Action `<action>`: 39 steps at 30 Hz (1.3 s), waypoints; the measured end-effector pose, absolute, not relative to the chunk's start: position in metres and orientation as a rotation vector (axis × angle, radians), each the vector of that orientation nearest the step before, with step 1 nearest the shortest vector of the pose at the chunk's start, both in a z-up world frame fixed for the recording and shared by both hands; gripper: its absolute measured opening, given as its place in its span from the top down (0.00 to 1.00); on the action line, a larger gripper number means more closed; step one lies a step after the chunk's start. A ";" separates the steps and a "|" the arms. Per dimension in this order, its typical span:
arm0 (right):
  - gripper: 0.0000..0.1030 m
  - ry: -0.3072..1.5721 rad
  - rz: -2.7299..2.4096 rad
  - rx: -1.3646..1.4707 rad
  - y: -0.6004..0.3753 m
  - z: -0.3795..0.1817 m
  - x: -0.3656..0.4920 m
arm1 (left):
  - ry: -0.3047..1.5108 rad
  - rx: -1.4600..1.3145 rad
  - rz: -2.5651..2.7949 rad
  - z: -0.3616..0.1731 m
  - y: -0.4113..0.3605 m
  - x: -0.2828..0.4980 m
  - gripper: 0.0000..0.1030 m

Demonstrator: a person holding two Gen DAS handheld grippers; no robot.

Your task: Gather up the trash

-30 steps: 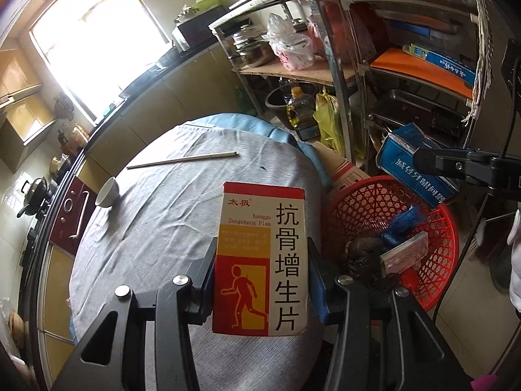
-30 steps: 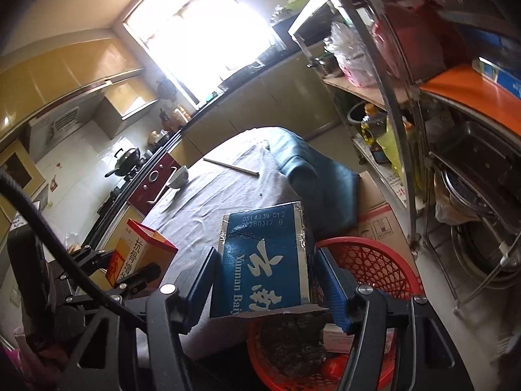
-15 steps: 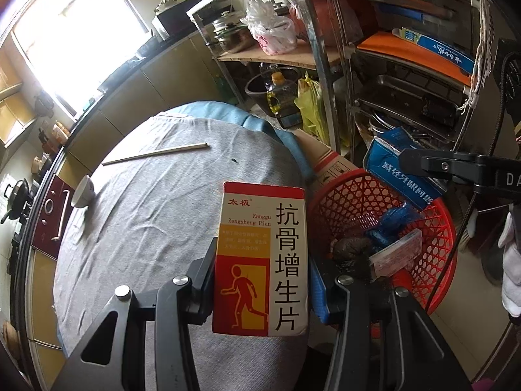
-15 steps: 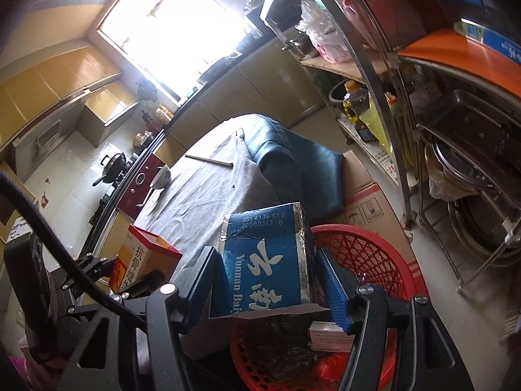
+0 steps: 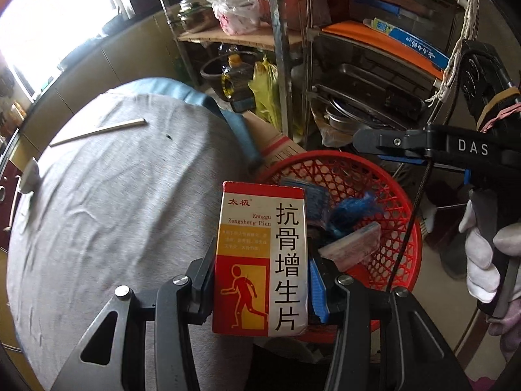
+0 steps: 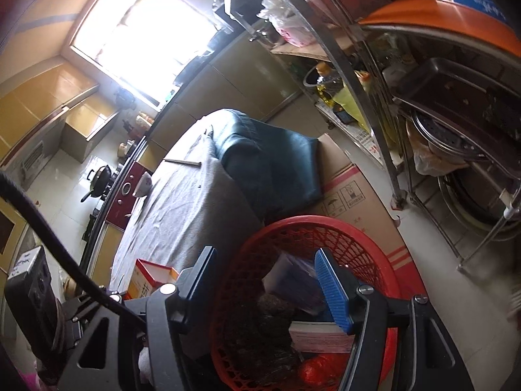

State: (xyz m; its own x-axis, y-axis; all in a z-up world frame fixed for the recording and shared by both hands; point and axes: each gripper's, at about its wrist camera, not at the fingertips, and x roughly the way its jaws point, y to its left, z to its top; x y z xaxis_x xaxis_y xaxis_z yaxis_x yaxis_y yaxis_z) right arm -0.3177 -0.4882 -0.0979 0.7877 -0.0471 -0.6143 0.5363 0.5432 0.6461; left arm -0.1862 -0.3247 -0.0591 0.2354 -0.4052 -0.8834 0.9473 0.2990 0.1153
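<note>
My left gripper [image 5: 260,280] is shut on a red, yellow and white medicine box [image 5: 260,260] and holds it upright at the table's edge, beside the red mesh basket [image 5: 390,195]. The box also shows in the right wrist view [image 6: 148,278]. My right gripper [image 6: 267,280] is open and empty above the basket [image 6: 368,238]. It shows from the side in the left wrist view [image 5: 368,138], held by a white-gloved hand. Blue boxes and other trash lie in the basket [image 5: 350,216].
The grey-clothed round table [image 5: 123,202] carries chopsticks [image 5: 97,132] and a small bowl [image 5: 29,176]. A cardboard box [image 6: 355,192] stands behind the basket. A metal shelf rack [image 5: 358,75] with pans and bottles stands at the right.
My right gripper has opened and the blue box it held has dropped into the basket. My left gripper has moved right with the medicine box, closer to the basket.
</note>
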 end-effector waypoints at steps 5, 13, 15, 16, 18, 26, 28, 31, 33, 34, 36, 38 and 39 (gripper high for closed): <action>0.36 0.595 -0.380 0.959 -0.495 -0.107 -0.317 | 0.897 0.758 -1.099 -0.067 -0.330 -0.186 0.52; 0.36 0.569 -0.424 0.985 -0.512 -0.108 -0.326 | 0.917 0.765 -1.181 -0.076 -0.338 -0.201 0.52; 0.36 0.566 -0.431 0.987 -0.514 -0.107 -0.328 | 0.904 0.778 -1.198 -0.076 -0.340 -0.207 0.52; 0.36 0.563 -0.434 0.990 -0.516 -0.107 -0.330 | 0.898 0.784 -1.200 -0.076 -0.341 -0.209 0.52; 0.36 0.561 -0.443 0.991 -0.518 -0.106 -0.332 | 0.891 0.791 -1.203 -0.075 -0.343 -0.211 0.52; 0.36 0.543 -0.459 0.985 -0.523 -0.099 -0.338 | 0.858 0.797 -1.188 -0.068 -0.342 -0.212 0.45; 0.36 0.542 -0.455 0.979 -0.521 -0.096 -0.337 | 0.852 0.797 -1.177 -0.066 -0.340 -0.211 0.45; 0.35 0.547 -0.445 0.967 -0.517 -0.093 -0.333 | 0.827 0.790 -1.149 -0.062 -0.336 -0.209 0.45; 0.35 0.552 -0.436 0.957 -0.513 -0.090 -0.331 | 0.814 0.780 -1.126 -0.057 -0.332 -0.205 0.44; 0.35 0.554 -0.433 0.951 -0.511 -0.089 -0.329 | 0.810 0.773 -1.111 -0.055 -0.329 -0.203 0.44; 0.35 0.560 -0.428 0.937 -0.506 -0.085 -0.326 | 0.801 0.757 -1.080 -0.050 -0.323 -0.198 0.39; 0.35 0.566 -0.422 0.917 -0.500 -0.080 -0.322 | 0.784 0.737 -1.055 -0.044 -0.317 -0.194 0.34; 0.35 0.570 -0.421 0.904 -0.496 -0.078 -0.320 | 0.773 0.724 -1.042 -0.040 -0.313 -0.192 0.33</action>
State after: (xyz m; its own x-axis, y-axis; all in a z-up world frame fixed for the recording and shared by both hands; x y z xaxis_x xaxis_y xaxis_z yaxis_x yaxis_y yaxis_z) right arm -0.3201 -0.4964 -0.0779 0.7752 -0.1033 -0.6232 0.5649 0.5549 0.6107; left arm -0.1922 -0.3126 -0.0404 0.3024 -0.4671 -0.8309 0.9308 0.3326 0.1518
